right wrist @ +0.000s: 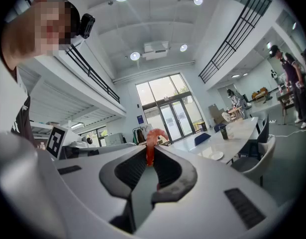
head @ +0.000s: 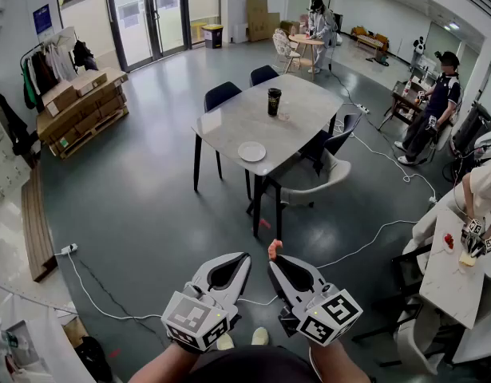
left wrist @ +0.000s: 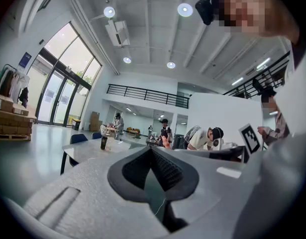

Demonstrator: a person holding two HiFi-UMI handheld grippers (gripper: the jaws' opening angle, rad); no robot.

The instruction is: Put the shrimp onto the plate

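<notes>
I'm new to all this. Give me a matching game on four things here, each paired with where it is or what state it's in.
1. shrimp
2. plate
3. dark cup
4. left gripper

A. shut, with nothing in it
B. far part of the grey table
C. pinched by the right gripper
D. white, near that table's front edge

Pairs: 1-C, 2-D, 3-B, 4-A

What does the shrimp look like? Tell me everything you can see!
The shrimp is orange-pink, curled over at its free end like a hook. The right gripper pinches its other end between its jaws, so the curl pokes out past the tips. Nothing else touches it; it is up over the floor, not yet on the plate.
</notes>
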